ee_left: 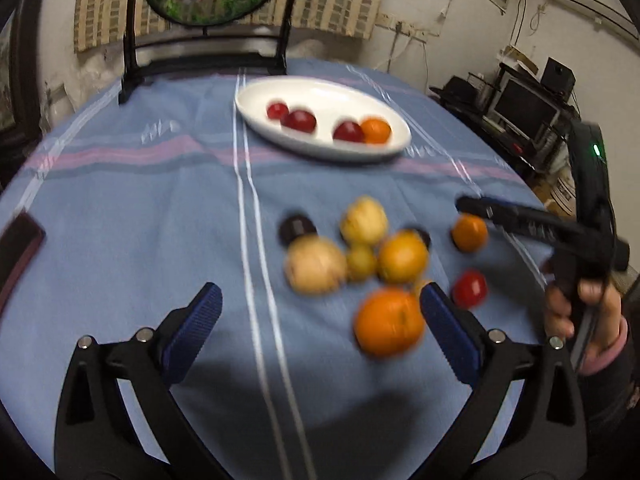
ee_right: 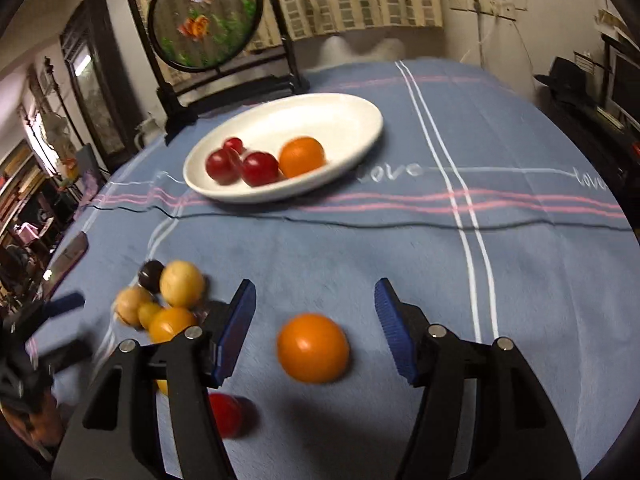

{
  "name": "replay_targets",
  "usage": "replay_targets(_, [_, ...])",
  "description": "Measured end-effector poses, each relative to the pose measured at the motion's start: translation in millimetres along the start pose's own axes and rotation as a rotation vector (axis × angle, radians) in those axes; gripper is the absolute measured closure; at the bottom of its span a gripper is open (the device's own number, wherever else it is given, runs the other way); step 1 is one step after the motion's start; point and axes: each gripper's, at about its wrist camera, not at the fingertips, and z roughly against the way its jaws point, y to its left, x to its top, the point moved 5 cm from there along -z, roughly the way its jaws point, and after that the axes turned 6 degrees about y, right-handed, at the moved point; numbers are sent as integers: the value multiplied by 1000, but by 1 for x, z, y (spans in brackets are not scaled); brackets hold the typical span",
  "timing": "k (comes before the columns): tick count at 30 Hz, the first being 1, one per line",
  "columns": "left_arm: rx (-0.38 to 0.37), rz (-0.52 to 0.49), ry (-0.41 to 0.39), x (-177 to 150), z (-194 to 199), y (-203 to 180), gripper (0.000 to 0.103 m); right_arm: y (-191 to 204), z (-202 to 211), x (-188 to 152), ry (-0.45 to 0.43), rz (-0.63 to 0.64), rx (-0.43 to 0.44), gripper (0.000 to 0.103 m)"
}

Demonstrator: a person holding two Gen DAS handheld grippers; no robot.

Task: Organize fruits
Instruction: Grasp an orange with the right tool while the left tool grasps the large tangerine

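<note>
- Left wrist view: our left gripper (ee_left: 318, 312) hangs with its jaws spread wide and nothing between them, above the blue tablecloth (ee_left: 120, 240). Just past its right finger sits a large orange (ee_left: 389, 321), with the loose fruit cluster (ee_left: 352, 248) beyond it. Farther back, the white oval plate (ee_left: 320, 92) holds three red fruits and one orange one. At the right, the right gripper (ee_left: 476, 205) reaches toward a small orange (ee_left: 469, 232); a red fruit (ee_left: 469, 289) lies nearer.
- Right wrist view: our right gripper (ee_right: 315, 312) is also spread and empty, with an orange (ee_right: 313, 347) lying on the cloth between its blue pads (ee_right: 394, 328), touching neither.
- We judge this orange to be the next pick. To grip well, we should lower until the pads straddle its widest part, keep it centred, and squeeze gently so the round fruit does not roll free, then carry it far-left to the plate (ee_right: 340, 120).
</note>
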Motion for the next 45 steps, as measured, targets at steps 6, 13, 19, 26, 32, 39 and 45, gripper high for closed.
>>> replay_targets(6, [45, -67, 12, -12, -4, -12, 2, -1, 3, -5, 6, -7, -14, 39])
replay_targets(13, [76, -88, 32, -13, -8, -13, 2, 7, -6, -12, 74, 35, -23, 38])
replay_targets(19, [62, -59, 46, -11, -11, -7, 2, -3, -8, -15, 99, -16, -14, 38])
replay_targets(26, [40, -51, 37, -11, -9, -7, 2, 14, -7, -17, 95, 65, -39, 44])
replay_targets(32, [21, -76, 39, -12, -10, -12, 2, 14, -13, -19, 130, 70, -55, 61])
replay_targets(39, [-33, -119, 53, -14, -13, -22, 29, 0, -10, -19, 123, -21, 46, 64])
replay_targets(45, [-41, -159, 77, -15, -17, -32, 29, 3, -9, -19, 119, -22, 51, 64])
